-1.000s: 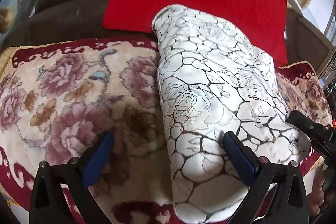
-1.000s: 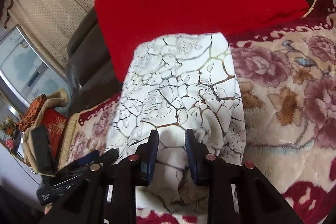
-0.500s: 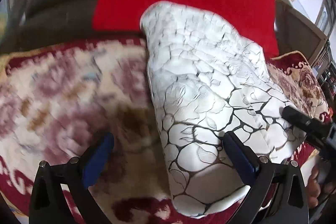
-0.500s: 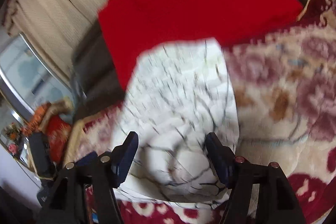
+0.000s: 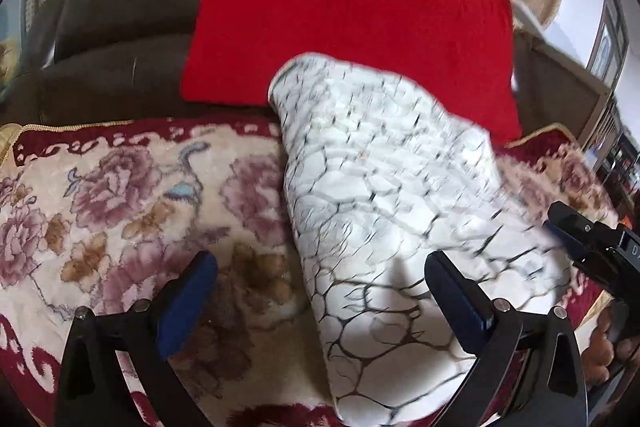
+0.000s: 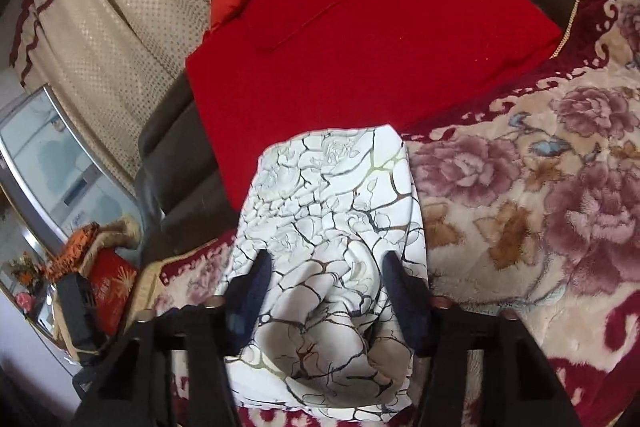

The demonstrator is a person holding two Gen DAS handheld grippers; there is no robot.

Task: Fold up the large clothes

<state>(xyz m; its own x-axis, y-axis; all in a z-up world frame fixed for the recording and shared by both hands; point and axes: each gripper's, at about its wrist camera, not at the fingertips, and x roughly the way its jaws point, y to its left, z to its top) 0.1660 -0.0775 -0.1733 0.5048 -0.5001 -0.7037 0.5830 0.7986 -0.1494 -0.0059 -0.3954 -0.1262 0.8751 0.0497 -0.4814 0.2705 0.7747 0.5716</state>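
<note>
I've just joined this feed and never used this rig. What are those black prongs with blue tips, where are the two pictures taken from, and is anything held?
The prongs are two hand-held grippers; each camera looks along its own fingers. The left gripper is open, holding nothing. The right gripper has just been closing again around a bunched end of the white crackle-print garment, but a firm grip isn't clear. The garment lies folded on a floral blanket over a sofa, with a red cushion behind it.

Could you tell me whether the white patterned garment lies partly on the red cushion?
Yes, the garment's far end overlaps the red cushion.
</note>
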